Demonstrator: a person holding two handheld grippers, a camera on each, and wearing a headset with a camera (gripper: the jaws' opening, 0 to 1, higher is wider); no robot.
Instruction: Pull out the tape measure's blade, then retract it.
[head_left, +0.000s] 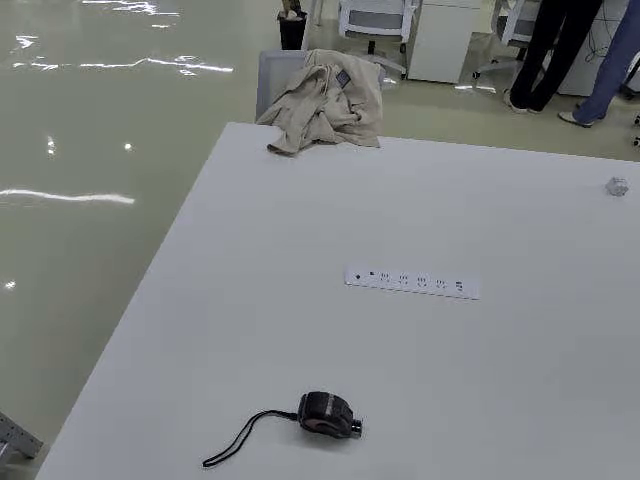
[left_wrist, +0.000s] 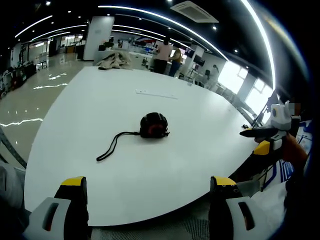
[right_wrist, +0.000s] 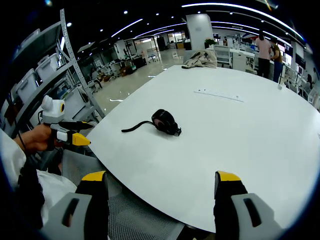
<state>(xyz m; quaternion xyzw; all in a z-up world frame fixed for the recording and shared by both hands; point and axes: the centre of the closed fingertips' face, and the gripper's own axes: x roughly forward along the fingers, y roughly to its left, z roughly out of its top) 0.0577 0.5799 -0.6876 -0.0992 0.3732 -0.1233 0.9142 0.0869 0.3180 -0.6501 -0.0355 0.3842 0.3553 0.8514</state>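
At the far left of the right gripper view, a hand (right_wrist: 34, 139) holds the left gripper (right_wrist: 75, 138) off the table's edge. It is seen side-on there and looks small. In its own view the left gripper (left_wrist: 148, 183) has its yellow-tipped jaws spread wide apart with nothing between them, and both jaws are cut off by the bottom of the picture. The black tape measure (head_left: 328, 414) lies on the white table (head_left: 420, 200) near the near edge, clear of both grippers. Its cord (head_left: 238, 445) trails off to the left. The mouth of the case points right, and the blade end there is too small to make out. The right gripper (right_wrist: 161, 176) also has its jaws wide apart and holds nothing. It shows again at the right of the left gripper view (left_wrist: 264, 138), partly cut off.

The table is smooth and pale. A white power strip (head_left: 412, 282) lies flat mid-table, and a small grey object (head_left: 617, 186) that cannot be identified sits near the right edge. At the far edge a beige jacket (head_left: 325, 100) is draped over a chair (head_left: 272, 78) and onto the tabletop. A glossy floor (head_left: 90, 120) reflects the ceiling lights, a shelving rack (right_wrist: 47, 75) holds bins, and two people's legs (head_left: 560, 50) stand at the far right.
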